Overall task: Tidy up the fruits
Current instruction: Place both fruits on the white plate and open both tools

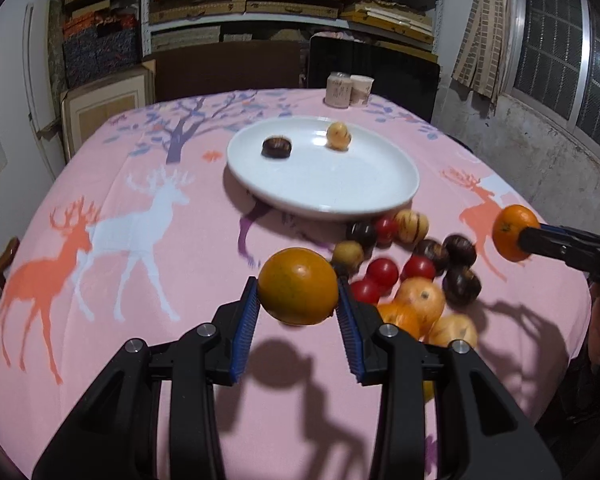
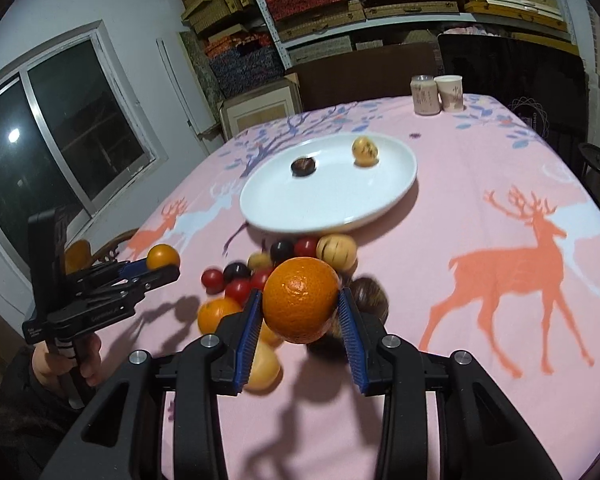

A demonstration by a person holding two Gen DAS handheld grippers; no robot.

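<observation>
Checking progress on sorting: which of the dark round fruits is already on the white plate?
The dark fruit beside the yellow fruit on the white plate; the other dark ones lie on the tablecloth below the plate's rim.

2 fruits (image 1: 276, 147) lie on the plate (image 1: 324, 200); the fruit pile (image 1: 404, 256) lies before it, 2 cups (image 1: 348, 89) behind.

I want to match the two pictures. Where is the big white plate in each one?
Left wrist view: the plate sits just above the middle, beyond the orange in the left gripper.
Right wrist view: the plate sits just above the middle, slightly left, beyond the fruit pile.
Shared landmark: the two cups at the table's far edge, behind the plate.
</observation>
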